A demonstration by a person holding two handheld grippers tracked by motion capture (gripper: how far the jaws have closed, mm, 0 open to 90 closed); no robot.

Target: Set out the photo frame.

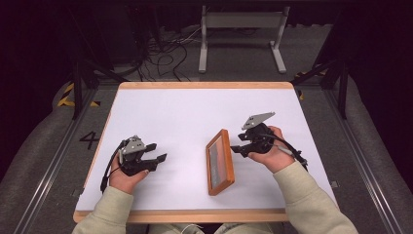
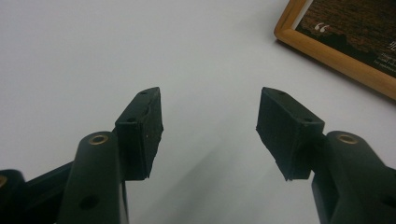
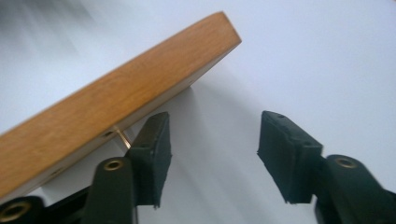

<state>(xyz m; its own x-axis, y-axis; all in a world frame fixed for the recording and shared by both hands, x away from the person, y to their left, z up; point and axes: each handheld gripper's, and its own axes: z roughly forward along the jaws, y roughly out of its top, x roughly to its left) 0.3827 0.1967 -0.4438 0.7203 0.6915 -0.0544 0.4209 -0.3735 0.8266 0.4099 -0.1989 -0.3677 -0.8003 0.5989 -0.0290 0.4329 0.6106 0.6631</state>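
White table [image 1: 160, 105] with wood rim, dark floor and cables [image 1: 163, 56] beyond, frame [image 1: 219, 161] print too small to read, left gripper [image 1: 156, 152] and right gripper [image 1: 235, 143] spread, empty.

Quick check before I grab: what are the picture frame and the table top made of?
Picture frame: looks like wood, warm orange-brown with visible grain along its edge in the right gripper view, smooth satin finish. Table top: matte white sheet, probably laminate; wooden edging.

A white table [image 1: 195, 112] with a wooden rim; behind it, tangled cables [image 1: 163, 53] and a grey stand [image 1: 241, 34].
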